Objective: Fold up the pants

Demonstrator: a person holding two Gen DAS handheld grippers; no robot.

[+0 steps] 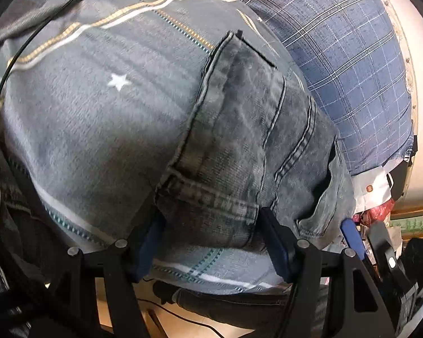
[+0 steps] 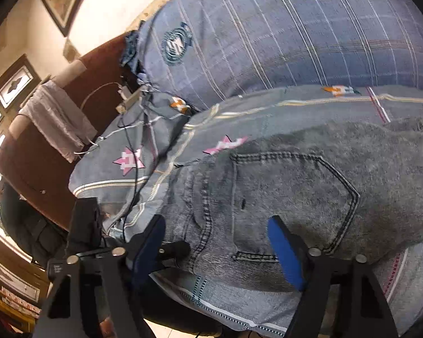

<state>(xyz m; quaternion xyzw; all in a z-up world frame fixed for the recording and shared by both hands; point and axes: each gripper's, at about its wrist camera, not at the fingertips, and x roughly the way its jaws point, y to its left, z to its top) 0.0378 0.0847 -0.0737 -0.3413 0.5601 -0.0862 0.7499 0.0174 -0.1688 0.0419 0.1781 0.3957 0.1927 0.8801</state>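
Grey-washed jeans [image 1: 239, 129] lie on a bed, over a grey striped bedsheet [image 1: 84, 107] printed with stars. The left hand-held gripper [image 1: 211, 225] sits low over the waistband end, its blue-padded fingers [image 1: 276, 242] spread on either side of the belt-looped band; whether the pads actually pinch the denim is hard to judge, though they seem only to flank it. A blue checked pillow [image 1: 338, 56] lies beyond. Further right, the right hand-held gripper [image 2: 217, 242] straddles the seat of the jeans beside the back pocket [image 2: 290, 197], jaws fairly wide, fabric between them, not visibly clamped.
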